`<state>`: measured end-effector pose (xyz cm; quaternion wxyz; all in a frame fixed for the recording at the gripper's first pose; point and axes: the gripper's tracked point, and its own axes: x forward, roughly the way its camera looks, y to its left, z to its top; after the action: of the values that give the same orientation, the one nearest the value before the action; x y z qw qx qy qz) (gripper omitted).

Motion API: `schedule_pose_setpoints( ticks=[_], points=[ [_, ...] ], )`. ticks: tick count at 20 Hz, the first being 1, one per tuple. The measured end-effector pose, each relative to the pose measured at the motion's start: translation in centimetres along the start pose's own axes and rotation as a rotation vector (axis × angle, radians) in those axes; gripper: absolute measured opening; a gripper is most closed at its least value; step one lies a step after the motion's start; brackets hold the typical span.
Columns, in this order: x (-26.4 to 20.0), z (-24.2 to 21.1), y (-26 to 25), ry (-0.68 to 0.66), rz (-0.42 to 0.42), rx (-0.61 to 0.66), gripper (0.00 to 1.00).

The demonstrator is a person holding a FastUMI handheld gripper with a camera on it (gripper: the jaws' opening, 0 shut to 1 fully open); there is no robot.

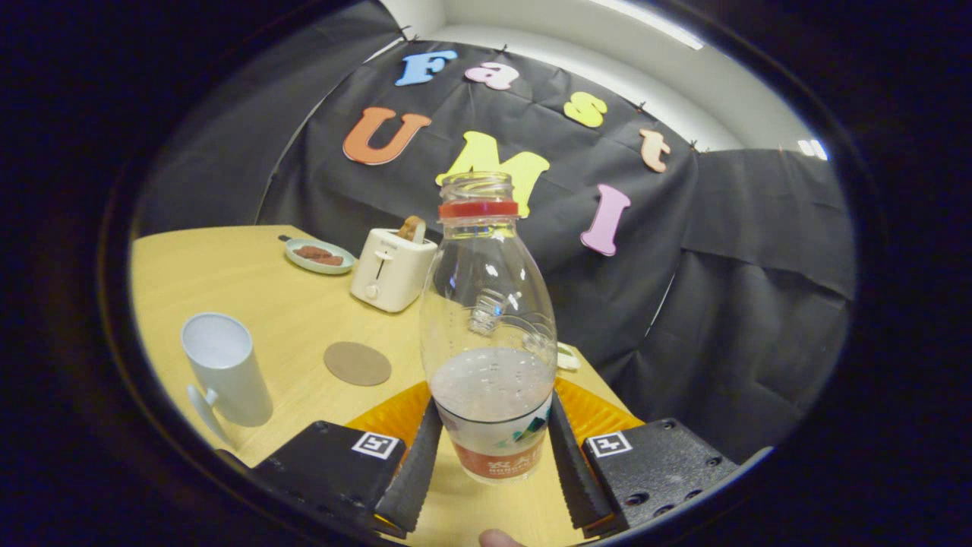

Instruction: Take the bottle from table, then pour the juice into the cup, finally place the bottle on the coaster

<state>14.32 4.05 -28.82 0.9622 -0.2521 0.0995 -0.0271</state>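
Gripper (492, 456) fingers press both sides of bottle (488, 334), holding it upright between them. Cup (225, 370) and coaster (357, 363) on table (250, 281), left of bottle.

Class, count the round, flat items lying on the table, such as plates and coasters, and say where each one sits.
2. A brown coaster lies between the white cup and the bottle held in the hand-held gripper. A plate lies beside the toaster. The bottle may hide others.
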Motion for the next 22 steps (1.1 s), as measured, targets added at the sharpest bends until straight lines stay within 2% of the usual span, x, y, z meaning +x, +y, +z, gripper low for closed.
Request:
schedule_pose_setpoints(
  ticks=[11, 16, 22],
  points=[
    [-0.2, 0.9, 2.8, -0.091, -0.067, -0.562, 0.75],
    [-0.4, 0.3, 4.5, -0.115, -0.062, -0.747, 0.76],
    [-0.9, 0.1, 5.7, -0.143, -0.055, -0.882, 0.75]
  ],
)
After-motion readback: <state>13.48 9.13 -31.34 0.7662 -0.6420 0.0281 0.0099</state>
